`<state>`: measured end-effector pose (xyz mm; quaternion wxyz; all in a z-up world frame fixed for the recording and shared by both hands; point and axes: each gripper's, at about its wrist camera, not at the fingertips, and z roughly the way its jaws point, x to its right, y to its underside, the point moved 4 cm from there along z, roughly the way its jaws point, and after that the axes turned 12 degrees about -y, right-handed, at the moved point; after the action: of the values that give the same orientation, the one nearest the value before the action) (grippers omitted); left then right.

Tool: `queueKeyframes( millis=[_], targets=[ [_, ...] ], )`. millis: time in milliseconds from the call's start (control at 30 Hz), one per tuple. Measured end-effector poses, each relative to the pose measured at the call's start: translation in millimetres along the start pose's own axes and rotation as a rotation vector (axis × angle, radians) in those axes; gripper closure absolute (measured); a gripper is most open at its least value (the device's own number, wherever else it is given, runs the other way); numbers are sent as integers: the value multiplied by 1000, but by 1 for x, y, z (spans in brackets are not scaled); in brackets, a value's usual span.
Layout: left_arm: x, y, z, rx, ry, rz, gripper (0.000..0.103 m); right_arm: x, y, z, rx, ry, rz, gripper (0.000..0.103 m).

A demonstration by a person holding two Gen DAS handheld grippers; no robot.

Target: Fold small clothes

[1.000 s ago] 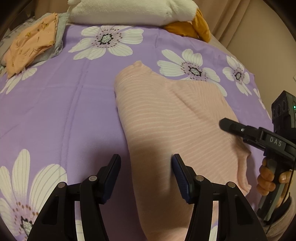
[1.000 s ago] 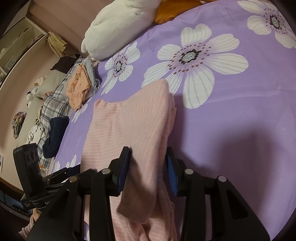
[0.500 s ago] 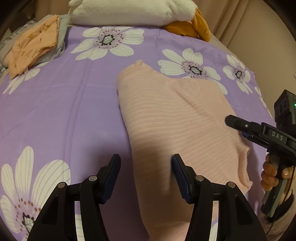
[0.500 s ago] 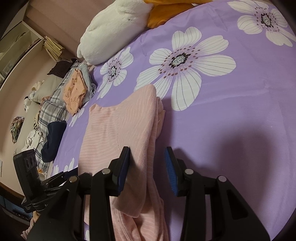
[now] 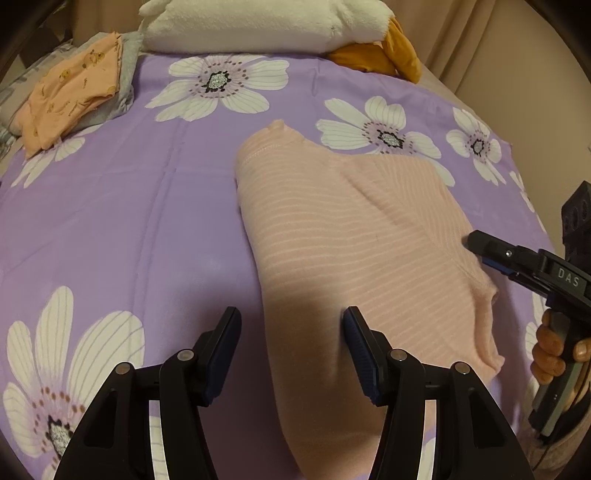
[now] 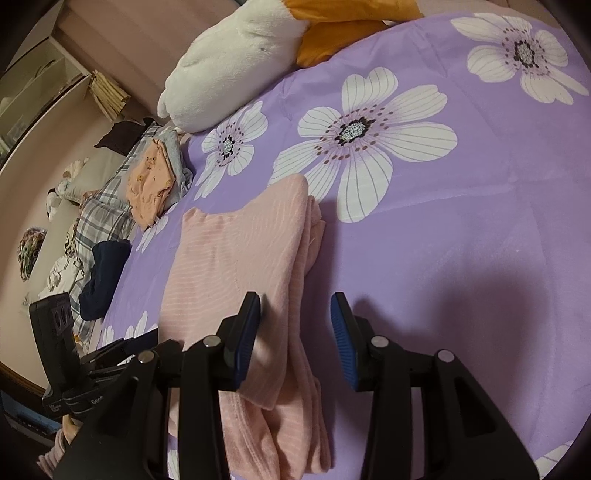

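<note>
A pink striped garment (image 5: 351, 236) lies partly folded on the purple flowered bedspread (image 5: 129, 221); it also shows in the right wrist view (image 6: 240, 266), its layered right edge stacked. My left gripper (image 5: 291, 350) is open and empty, hovering above the garment's near left edge. My right gripper (image 6: 295, 332) is open and empty above the garment's near right edge; it shows from the side in the left wrist view (image 5: 480, 251). The left gripper's body shows at lower left in the right wrist view (image 6: 103, 365).
A folded orange garment (image 5: 74, 96) lies on grey and plaid clothes at the bed's far left, also in the right wrist view (image 6: 149, 181). A white plush pillow (image 5: 258, 26) and orange cloth (image 5: 380, 55) sit at the head. A dark blue garment (image 6: 103, 277) lies at the left.
Both grippers have drawn back a little from the garment. The right gripper has moved off to the garment's right edge. The garment lies still.
</note>
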<state>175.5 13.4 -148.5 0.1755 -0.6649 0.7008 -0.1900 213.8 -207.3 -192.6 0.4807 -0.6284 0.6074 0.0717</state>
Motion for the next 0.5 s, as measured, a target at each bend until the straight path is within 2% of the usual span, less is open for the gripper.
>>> queueKeyframes(
  millis=[333,500],
  targets=[
    [3,2,-3,1,-19,5,46,-17,11,-2,-20,8,-63,62],
    [6,3,-4,0,-25,10,46,-22,20,-1,-40,19,-96,58]
  ],
)
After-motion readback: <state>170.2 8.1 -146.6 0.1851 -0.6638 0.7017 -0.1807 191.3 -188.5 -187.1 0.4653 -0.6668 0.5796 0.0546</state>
